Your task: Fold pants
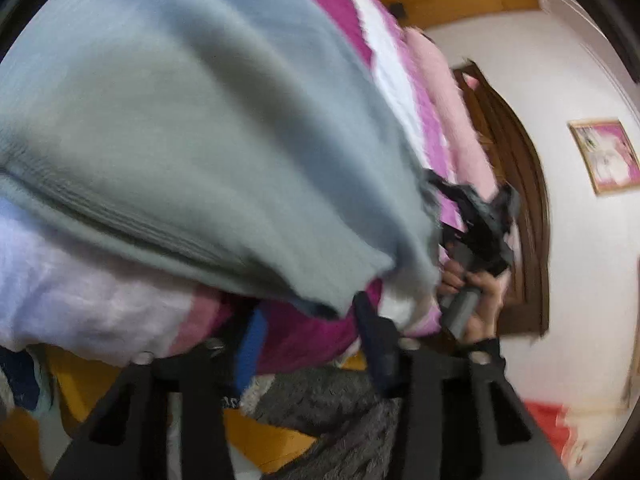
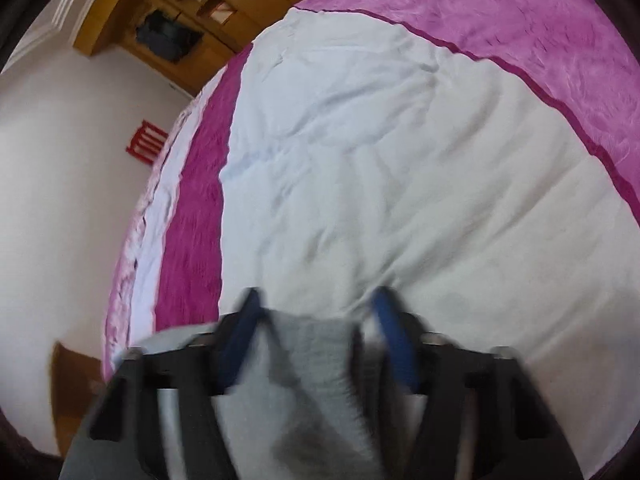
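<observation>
- Pants [image 1: 192,140]: grey-green ribbed cloth, filling the upper left and centre of the left wrist view, draped over the bed. Its lower hem runs as a slanted edge from the left border down to a corner at lower centre, just above the left claw. In the right wrist view a grey strip of the same cloth [image 2: 320,360] sits at bottom centre, between the right claw's fingers.
- Left gripper [image 1: 308,328]: bottom centre of its view. Blue-padded fingers stand apart; the hem corner hangs at their tips. Blur hides whether the pads press on the cloth: grip cannot be told.
- Right gripper [image 2: 316,312]: bottom centre of its view, jaws partly apart with the grey cloth bunched between them. Whether the pads pinch it cannot be told through the blur. The same tool [image 1: 480,220] shows at centre right of the left wrist view, with a hand [image 1: 480,292] around its grey handle.
- Bedspread [image 2: 400,160]: broad white panel with magenta bands at left and upper right. Bare and wrinkled above the right claw, giving open room across most of that frame.
- Bed's edge [image 2: 132,240]: runs down the left of the right wrist view; pale wall beyond.
- Framed picture [image 1: 604,156]: on the white wall, right side of the left wrist view.
- Grey rug [image 1: 340,412]: bottom centre, below the bed's edge.
</observation>
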The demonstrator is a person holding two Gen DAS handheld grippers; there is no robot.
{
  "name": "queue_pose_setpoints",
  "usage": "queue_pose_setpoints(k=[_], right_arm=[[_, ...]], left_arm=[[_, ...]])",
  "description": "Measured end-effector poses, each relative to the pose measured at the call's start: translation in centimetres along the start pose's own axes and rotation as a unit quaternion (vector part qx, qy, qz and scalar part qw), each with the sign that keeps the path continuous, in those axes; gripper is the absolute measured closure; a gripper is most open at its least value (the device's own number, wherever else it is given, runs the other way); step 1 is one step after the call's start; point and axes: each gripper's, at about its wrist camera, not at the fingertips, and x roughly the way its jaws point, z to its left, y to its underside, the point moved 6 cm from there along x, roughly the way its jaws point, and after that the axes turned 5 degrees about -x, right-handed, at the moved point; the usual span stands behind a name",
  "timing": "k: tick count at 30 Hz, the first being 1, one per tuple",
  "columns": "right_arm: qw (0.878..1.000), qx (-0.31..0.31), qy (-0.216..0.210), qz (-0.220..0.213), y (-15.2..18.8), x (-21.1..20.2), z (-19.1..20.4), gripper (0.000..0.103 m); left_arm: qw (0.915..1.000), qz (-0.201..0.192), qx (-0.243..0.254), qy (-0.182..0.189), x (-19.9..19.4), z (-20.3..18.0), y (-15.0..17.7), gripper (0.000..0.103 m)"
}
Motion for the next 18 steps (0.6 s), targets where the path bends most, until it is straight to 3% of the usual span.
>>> queue_pose_setpoints(k=[2,4,6,9,13,18], right_arm=[[1.0,0.026,-0.011,-0.003,0.0,-0.8,-0.9,0.073],[0.999,0.042,-0.001,-0.016,0.0,-2.3,-1.6,0.065],[0.998,0.04,0.025,-0.036,-0.2,-3.8,-2.2,0.057],[0.997,0.061,-0.002,-0.049,0.0,-4.4,-2.5,0.038],[0.999,0.031,0.009,-0.034,0.8,-4.5,-1.3,0.038],[0.997,-0.071,0.01,-0.022,1.4,-3.8,2.9,0.038]], left_arm=[[0.9998,-0.003,0.009,-0.017,0.6,0.1,0.2,0.086],[0.9994,-0.006,0.028,-0.019,0.9,-0.5,1.1,0.096],[0.9981,-0.019,0.049,-0.031,0.2,-1.0,1.7,0.098],[0.9974,-0.016,0.055,-0.044,-0.5,-1.2,2.8,0.099],[0.998,0.021,0.03,-0.052,1.1,0.0,3.4,0.102],[0.9936,0.072,-0.012,-0.086,3.4,2.7,3.9,0.103]])
